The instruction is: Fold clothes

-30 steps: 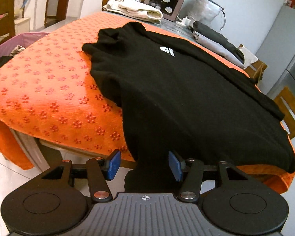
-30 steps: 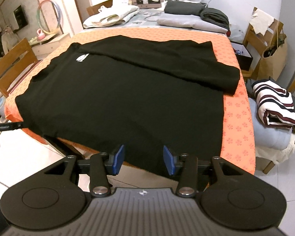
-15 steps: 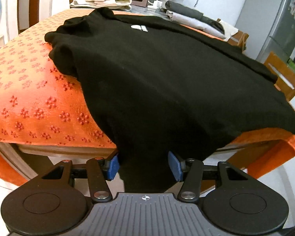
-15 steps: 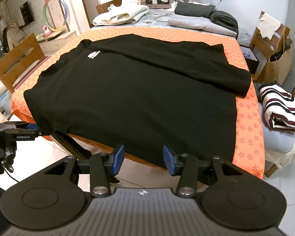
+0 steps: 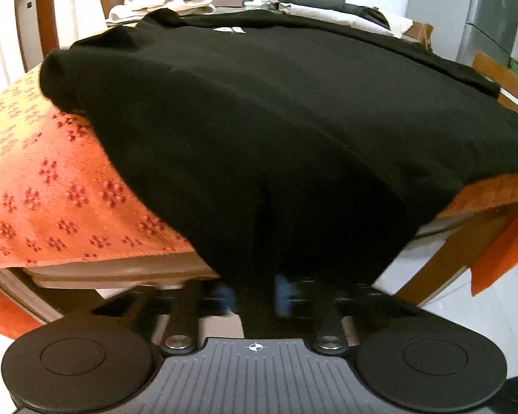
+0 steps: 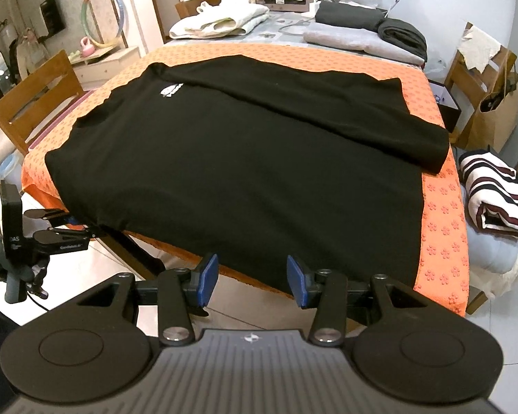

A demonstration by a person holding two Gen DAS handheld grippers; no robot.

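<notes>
A black sweater (image 6: 245,158) with a small white chest logo lies spread flat on the orange flowered table cover (image 6: 442,214); one sleeve is folded across its far side. In the left wrist view the sweater (image 5: 276,131) hangs over the near table edge, and my left gripper (image 5: 253,296) has its blurred blue pads closing on the hanging part. My left gripper also shows in the right wrist view (image 6: 65,227) at the sweater's left corner. My right gripper (image 6: 252,279) is open and empty, just short of the sweater's near hem.
Folded cream, grey and black clothes (image 6: 355,31) lie at the far end of the table. A striped folded garment (image 6: 497,193) sits on a pile at the right. Wooden chairs (image 6: 34,103) stand at the left and right. An orange cover flap (image 5: 500,248) hangs off the corner.
My left gripper moved forward and low under the table edge, and its jaws have narrowed around the sweater's hanging part. My right gripper moved slightly closer to the near hem and stayed open.
</notes>
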